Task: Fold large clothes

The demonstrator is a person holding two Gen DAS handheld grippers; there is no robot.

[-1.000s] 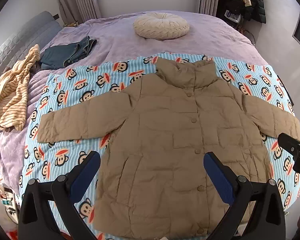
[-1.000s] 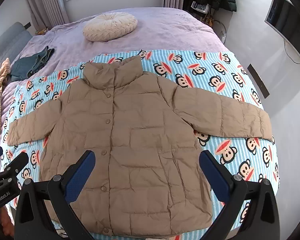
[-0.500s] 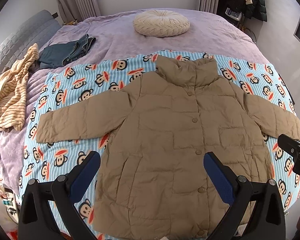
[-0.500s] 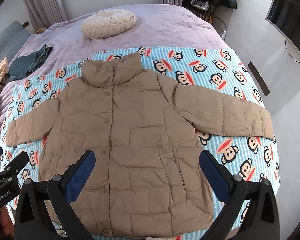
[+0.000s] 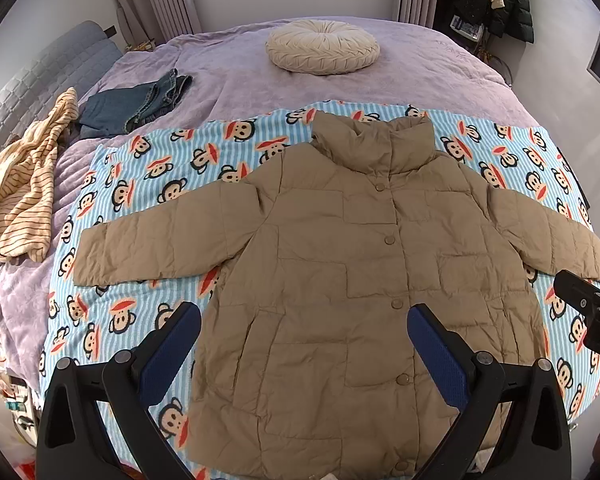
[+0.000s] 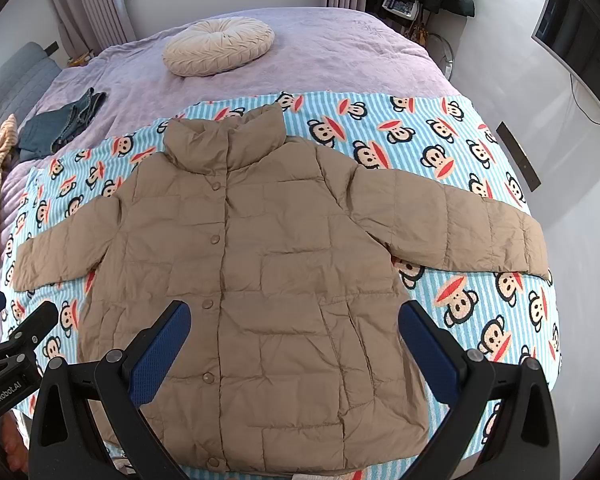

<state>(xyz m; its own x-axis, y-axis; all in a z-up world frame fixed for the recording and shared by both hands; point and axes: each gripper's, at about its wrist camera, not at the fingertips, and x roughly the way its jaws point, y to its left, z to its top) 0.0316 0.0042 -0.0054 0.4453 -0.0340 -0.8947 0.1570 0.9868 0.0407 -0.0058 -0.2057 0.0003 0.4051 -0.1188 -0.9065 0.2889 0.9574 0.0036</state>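
Both grippers, left gripper (image 5: 304, 344) and right gripper (image 6: 294, 336), are being held spread wide and empty above the hem. Beyond them a tan jacket (image 5: 360, 280) is lying flat on the monkey-print blanket (image 5: 148, 176), sleeves stretched sideways, each being nearer its own-side gripper.

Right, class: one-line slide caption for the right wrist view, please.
Open right gripper poised above a tan puffer jacket spread flat, sleeves out, on a monkey-print blanket.

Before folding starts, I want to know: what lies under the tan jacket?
The tan jacket lies flat on a monkey-print blanket, spread over the purple bedcover. Anything directly beneath the jacket is covered and cannot be seen.
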